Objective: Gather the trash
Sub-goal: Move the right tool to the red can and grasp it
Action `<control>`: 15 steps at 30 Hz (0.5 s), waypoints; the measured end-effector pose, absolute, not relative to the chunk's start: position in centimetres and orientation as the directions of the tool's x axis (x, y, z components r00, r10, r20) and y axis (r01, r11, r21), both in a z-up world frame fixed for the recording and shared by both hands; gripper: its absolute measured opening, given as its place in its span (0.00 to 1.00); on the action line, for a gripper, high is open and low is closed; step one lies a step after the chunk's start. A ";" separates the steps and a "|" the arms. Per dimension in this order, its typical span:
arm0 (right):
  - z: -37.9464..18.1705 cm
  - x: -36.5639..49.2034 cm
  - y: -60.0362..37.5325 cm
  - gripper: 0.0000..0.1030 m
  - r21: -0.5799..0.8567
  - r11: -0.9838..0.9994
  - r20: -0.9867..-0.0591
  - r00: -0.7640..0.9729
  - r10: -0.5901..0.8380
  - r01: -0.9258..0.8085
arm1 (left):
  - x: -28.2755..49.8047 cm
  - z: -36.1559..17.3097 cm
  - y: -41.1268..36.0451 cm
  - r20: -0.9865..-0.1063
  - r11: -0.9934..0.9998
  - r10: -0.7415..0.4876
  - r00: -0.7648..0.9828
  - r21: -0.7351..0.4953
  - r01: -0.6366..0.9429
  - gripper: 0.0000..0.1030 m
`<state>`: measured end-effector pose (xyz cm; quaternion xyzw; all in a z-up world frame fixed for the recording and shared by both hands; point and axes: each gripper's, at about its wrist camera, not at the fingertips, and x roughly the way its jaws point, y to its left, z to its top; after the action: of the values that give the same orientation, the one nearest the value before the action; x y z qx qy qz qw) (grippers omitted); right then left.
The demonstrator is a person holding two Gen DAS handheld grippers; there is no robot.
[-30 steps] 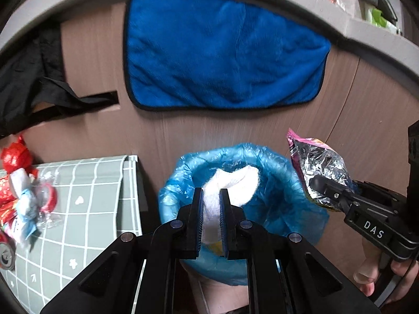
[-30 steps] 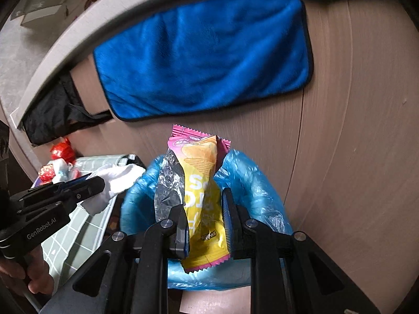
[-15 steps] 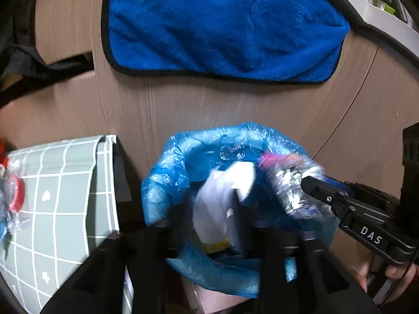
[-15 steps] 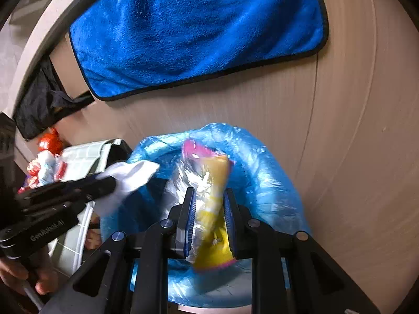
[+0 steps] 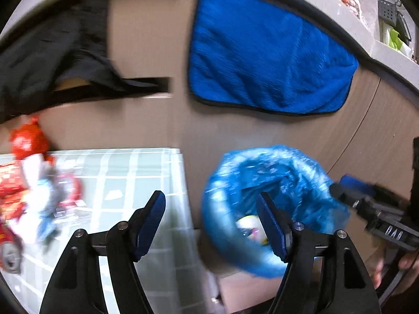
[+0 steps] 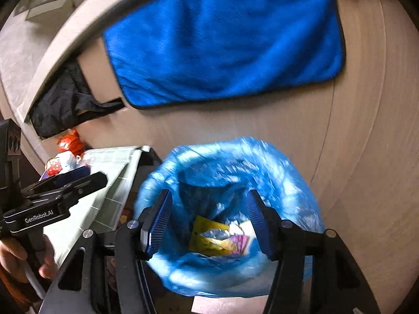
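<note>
Both hand-held grippers, right (image 6: 209, 222) and left (image 5: 212, 222), are opening, empty, above the bagged yellow wrapper (image 6: 209, 238).

One bin bag (image 6: 275, 172), two cloths (image 6: 222, 39), two grippers (image 6: 209, 219)

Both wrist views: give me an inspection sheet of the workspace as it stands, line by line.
Surface: small table with a green checked cover, left of the bin.
Job's things: blue-lined bin holds a yellow snack wrapper and white tissue.
Clutter: red and white wrappers piled on the table.
Grippers: left claw and right claw opening, nothing between the fingers.
Cables: nothing seen.
Surroundings: blue towel and black cloth hang on a wood-grain cabinet front.
</note>
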<state>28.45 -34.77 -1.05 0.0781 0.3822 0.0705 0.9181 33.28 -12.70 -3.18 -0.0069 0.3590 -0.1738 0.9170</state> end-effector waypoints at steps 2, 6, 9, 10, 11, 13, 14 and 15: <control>0.4 27.6 -33.0 0.55 0.171 0.982 -0.658 0.732 0.178 -0.085 | 32.2 -2.8 -10.6 -0.647 0.948 -0.302 0.700 -0.129 0.290 0.70; 2.3 27.1 -29.7 0.55 0.180 0.977 -0.642 0.740 0.202 -0.111 | 29.2 -2.3 -4.2 -0.630 0.964 -0.263 0.731 -0.148 0.219 0.70; 3.2 26.8 -27.1 0.55 0.205 0.967 -0.646 0.721 0.251 -0.153 | 27.6 -2.2 -0.1 -0.625 0.973 -0.230 0.746 -0.150 0.174 0.70; 3.5 26.7 -25.9 0.55 0.204 0.964 -0.651 0.712 0.263 -0.169 | 27.1 -2.2 1.8 -0.621 0.976 -0.217 0.753 -0.156 0.152 0.70; 3.6 26.5 -24.8 0.55 0.201 0.963 -0.654 0.707 0.269 -0.181 | 26.8 -2.3 3.0 -0.619 0.977 -0.208 0.757 -0.162 0.137 0.70; 4.0 26.3 -22.5 0.55 0.183 0.959 -0.663 0.693 0.283 -0.216 | 25.8 -2.5 6.1 -0.611 0.979 -0.181 0.770 -0.185 0.083 0.70; 4.1 26.1 -21.3 0.55 0.169 0.959 -0.668 0.688 0.281 -0.228 | 25.5 -2.5 7.3 -0.608 0.979 -0.174 0.775 -0.193 0.068 0.70; 4.2 26.0 -20.3 0.55 0.154 0.959 -0.675 0.684 0.279 -0.239 | 25.1 -2.6 8.8 -0.603 0.979 -0.163 0.781 -0.200 0.049 0.70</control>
<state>26.00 -20.31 4.16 0.0269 0.3719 0.1412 0.9171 25.08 8.79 -2.57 -0.0870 0.3259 -0.0564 0.9397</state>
